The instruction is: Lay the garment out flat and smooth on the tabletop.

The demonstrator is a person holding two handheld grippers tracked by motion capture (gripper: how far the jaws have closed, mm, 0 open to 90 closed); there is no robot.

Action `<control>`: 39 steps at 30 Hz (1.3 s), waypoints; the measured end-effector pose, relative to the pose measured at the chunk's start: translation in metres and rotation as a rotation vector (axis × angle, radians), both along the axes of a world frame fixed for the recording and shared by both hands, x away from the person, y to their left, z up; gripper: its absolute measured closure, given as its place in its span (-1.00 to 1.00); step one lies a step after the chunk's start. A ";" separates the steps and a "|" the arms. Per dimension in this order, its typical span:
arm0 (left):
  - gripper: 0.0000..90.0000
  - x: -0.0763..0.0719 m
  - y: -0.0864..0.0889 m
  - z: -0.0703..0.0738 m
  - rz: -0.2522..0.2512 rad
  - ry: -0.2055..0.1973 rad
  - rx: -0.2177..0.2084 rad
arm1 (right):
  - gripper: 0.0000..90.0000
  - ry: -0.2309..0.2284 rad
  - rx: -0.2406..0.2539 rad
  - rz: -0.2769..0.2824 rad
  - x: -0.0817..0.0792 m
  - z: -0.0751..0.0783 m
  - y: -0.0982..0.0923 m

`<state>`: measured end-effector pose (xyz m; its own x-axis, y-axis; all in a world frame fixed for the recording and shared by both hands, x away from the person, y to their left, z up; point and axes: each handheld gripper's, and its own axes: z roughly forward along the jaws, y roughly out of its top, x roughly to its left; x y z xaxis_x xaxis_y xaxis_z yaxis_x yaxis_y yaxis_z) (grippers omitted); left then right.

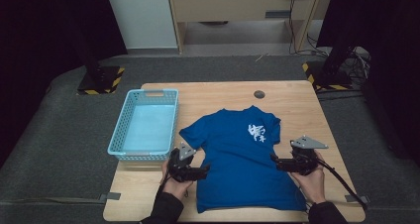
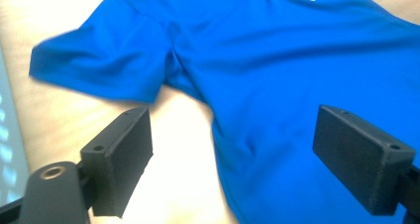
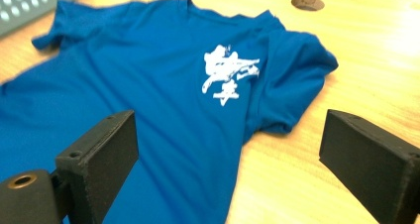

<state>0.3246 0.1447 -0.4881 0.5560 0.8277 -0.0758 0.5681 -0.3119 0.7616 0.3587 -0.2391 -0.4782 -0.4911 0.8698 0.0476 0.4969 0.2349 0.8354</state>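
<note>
The blue cotton t-shirt with a white chest print (image 1: 241, 157) lies flat on the wooden table (image 1: 297, 105), collar away from the person, between the left gripper (image 1: 202, 172) and right gripper (image 1: 274, 158). Both jaws stand wide, gripping nothing (each flanks a side seam). A few wrinkles near the sleeves.

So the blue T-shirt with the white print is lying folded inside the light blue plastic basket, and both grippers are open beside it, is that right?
Not quite. The blue T-shirt with the white print lies spread flat on the wooden table, beside the light blue plastic basket, as the high view shows. The left gripper and right gripper are indeed open beside it.
</note>
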 end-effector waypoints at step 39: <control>-0.94 0.010 -0.002 -0.042 -0.025 0.088 0.143 | -0.35 0.073 -0.041 -0.233 0.129 -0.030 -0.009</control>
